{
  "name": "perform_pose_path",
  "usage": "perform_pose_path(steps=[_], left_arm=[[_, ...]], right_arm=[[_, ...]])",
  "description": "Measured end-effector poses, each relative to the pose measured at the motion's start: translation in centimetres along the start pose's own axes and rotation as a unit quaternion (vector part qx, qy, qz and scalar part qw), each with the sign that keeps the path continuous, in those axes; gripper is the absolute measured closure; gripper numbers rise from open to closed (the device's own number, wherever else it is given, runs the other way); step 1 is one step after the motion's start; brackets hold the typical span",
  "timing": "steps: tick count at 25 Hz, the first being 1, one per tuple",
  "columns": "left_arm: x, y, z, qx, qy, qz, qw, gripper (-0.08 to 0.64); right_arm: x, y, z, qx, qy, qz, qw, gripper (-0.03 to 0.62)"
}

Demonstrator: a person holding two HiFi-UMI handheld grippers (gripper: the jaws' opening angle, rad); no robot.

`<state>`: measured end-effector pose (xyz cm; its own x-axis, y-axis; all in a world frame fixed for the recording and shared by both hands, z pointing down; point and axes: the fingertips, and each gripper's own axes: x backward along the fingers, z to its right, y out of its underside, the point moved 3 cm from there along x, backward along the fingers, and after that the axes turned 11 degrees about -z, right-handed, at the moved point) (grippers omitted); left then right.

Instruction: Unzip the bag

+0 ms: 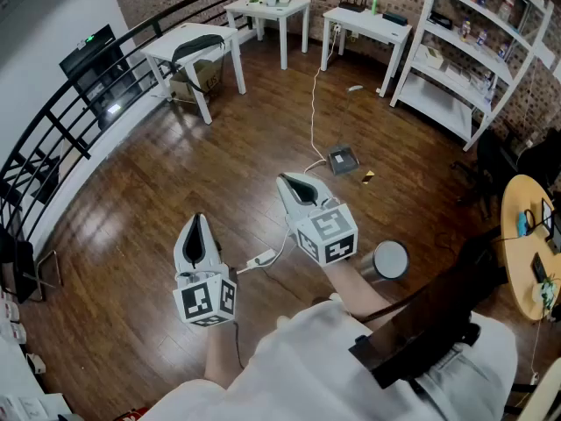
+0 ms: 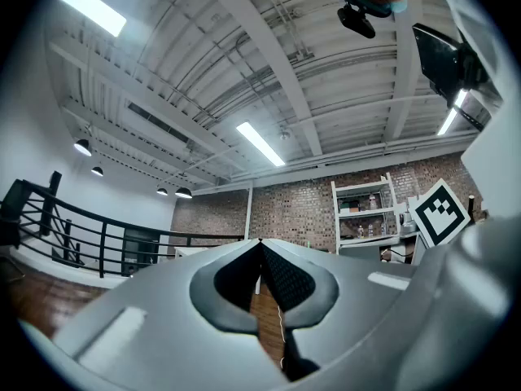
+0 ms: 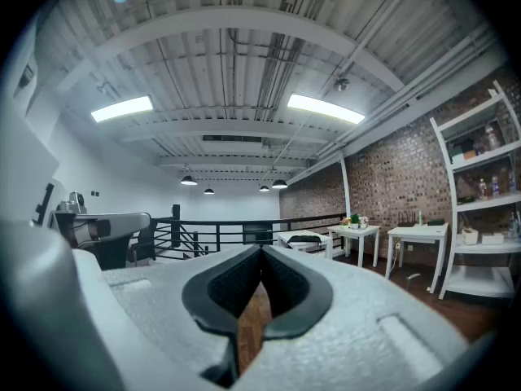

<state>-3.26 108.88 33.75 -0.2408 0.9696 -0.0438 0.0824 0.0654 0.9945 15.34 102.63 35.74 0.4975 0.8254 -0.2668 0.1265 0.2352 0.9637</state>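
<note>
Head view watcher: ok so the person stands on a dark wood floor (image 1: 131,235) with one tool in each hand. The left hand-held gripper (image 1: 198,221) and the right hand-held gripper (image 1: 283,181) both point out over the floor, side by side but apart, touching nothing. The bag (image 1: 200,47), or what looks like it, is a dark floppy thing. It lies on top of a white bench (image 1: 163,42) at the far left, near the black railing (image 1: 53,139). It's well apart from both tools.

Gripper views watcher: yep, and both are closed. In the left gripper view the dark pads meet at the tips, with only wood floor showing through the slot lower down. Right gripper view, same deal: tips together, nothing pinched. That view also catches the dark thing on the bench, far off by the railing.

Head view watcher: some bits on the floor too. A small dark box (image 1: 343,159) sits out past the right one, and a white cable (image 1: 313,112) runs near it toward the back wall. A white power strip (image 1: 263,258) shows between the two tools. A round grey thing (image 1: 390,260) is just beside the person's right forearm. White shelving (image 1: 473,51) stands on the right against the brick.
</note>
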Motion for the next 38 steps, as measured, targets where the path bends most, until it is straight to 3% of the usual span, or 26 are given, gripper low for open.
perform_pose_path(steps=[6, 13, 22, 31, 38], left_arm=[[-3.7, 1.6, -1.1, 0.002, -0.006, -0.006, 1.0, 0.543], [-17.2, 1.5, -0.8, -0.021, -0.013, -0.012, 0.9996, 0.543], [-33.3, -0.2, -0.1, -0.021, -0.018, -0.022, 0.9994, 0.543], [-44.4, 0.8, -5.9, -0.004, -0.035, -0.046, 0.9983, 0.543], [-59.6, 1.1, -15.8, 0.007, 0.001, -0.048, 0.9988, 0.543]], right_arm=[[-3.2, 1.3, 1.7, -0.004, -0.009, -0.006, 1.0, 0.601], [-11.5, -0.5, 12.2, -0.023, -0.007, 0.009, 1.0, 0.601], [-23.7, -3.2, 23.1, -0.036, -0.051, -0.006, 0.998, 0.601], [-35.5, -4.9, 25.4, -0.031, -0.081, -0.028, 0.996, 0.601], [-52.4, -6.5, 27.0, -0.021, -0.094, -0.07, 0.993, 0.601]])
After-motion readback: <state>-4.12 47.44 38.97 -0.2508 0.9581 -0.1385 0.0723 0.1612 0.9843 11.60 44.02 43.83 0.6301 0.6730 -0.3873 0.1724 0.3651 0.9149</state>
